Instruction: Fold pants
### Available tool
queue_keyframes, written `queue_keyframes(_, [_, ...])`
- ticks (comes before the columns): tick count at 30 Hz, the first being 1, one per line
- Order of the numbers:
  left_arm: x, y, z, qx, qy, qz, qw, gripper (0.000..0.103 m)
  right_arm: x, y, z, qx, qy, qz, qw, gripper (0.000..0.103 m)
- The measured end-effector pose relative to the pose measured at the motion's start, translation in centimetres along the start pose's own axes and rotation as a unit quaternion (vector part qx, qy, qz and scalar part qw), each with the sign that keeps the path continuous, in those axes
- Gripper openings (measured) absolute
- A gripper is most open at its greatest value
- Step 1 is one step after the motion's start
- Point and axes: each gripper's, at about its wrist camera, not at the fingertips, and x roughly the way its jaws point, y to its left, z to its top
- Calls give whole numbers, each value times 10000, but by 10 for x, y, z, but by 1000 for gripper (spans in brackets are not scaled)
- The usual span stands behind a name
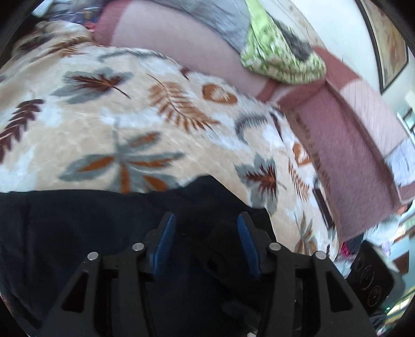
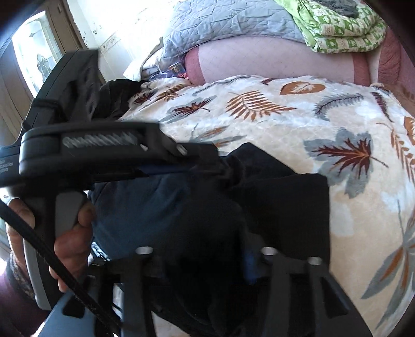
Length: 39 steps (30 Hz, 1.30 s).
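The dark navy pants (image 1: 77, 220) lie bunched on a cream leaf-print blanket (image 1: 116, 116). My left gripper (image 1: 206, 228) has its blue pads (image 1: 166, 243) wide apart, with a raised hump of pants cloth between them. In the right wrist view the pants (image 2: 272, 202) are heaped over my right gripper (image 2: 197, 261), hiding its fingers; only a bit of one blue pad (image 2: 250, 267) shows. The left gripper's body (image 2: 103, 153) and the hand holding it cross the left of that view, its tip touching the pants.
The blanket (image 2: 285, 121) covers a bed with a pink mattress (image 1: 181, 44). A green patterned quilt (image 1: 280, 51) and a grey quilted cover (image 2: 220, 23) lie at the far side. A pink bed frame (image 1: 350, 145) runs along the right.
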Motion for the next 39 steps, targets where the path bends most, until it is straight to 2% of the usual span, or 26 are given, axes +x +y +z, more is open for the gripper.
queue_keyframes(4, [-21,25,3,-171,-328,51,9993,58,4,19,-6,-229,133,253,9993,64])
queue_keyframes(8, [-40,53,0,-334,-622,121,9974,60,7,48,-19,-658,409,571,9954,70])
queue_keyframes(10, [-48,64,-2,-436,-744,144,9962,60,8,62,-26,-973,453,467,9931,77])
queue_keyframes(13, [-59,81,-5,-569,-892,220,9941,63,-1,72,-28,-1231,478,514,9899,78])
queue_keyframes(15, [-64,93,-5,-748,-900,297,9927,63,-12,69,-23,-1170,391,564,9908,78])
queue_keyframes(17, [-68,100,-3,-907,-931,222,9913,64,-21,59,-12,-976,246,416,9941,77])
queue_keyframes(20, [-74,102,-1,-996,-1032,217,9894,65,-22,45,6,-611,153,234,9977,71])
queue_keyframes(23, [-77,102,-2,-950,-1116,573,9875,66,-6,36,24,-228,200,187,9994,56])
queue_keyframes(26, [-80,106,-2,-950,-1197,954,9836,66,21,31,33,122,406,357,9985,55])
queue_keyframes(28, [-85,113,-3,-1040,-1240,1092,9808,66,47,29,32,278,703,282,9967,56])
queue_keyframes(29, [-90,120,-2,-1141,-1294,1177,9780,66,59,28,31,325,835,172,9958,56])
queue_keyframes(30, [-97,127,-2,-1239,-1368,1257,9748,66,62,28,30,313,788,96,9964,58])
queue_keyframes(33, [-126,155,-5,-1678,-1703,1425,9605,69,59,34,35,265,763,135,9966,69])
queue_keyframes(35, [-148,182,-12,-2161,-1933,1339,9476,73,50,36,35,238,696,207,9971,69])
queue_keyframes(38, [-163,208,-26,-2619,-1999,1107,9376,73,37,34,32,202,618,265,9975,69])
queue_keyframes(39, [-164,213,-31,-2671,-1976,1134,9364,73,35,34,32,211,589,272,9977,69])
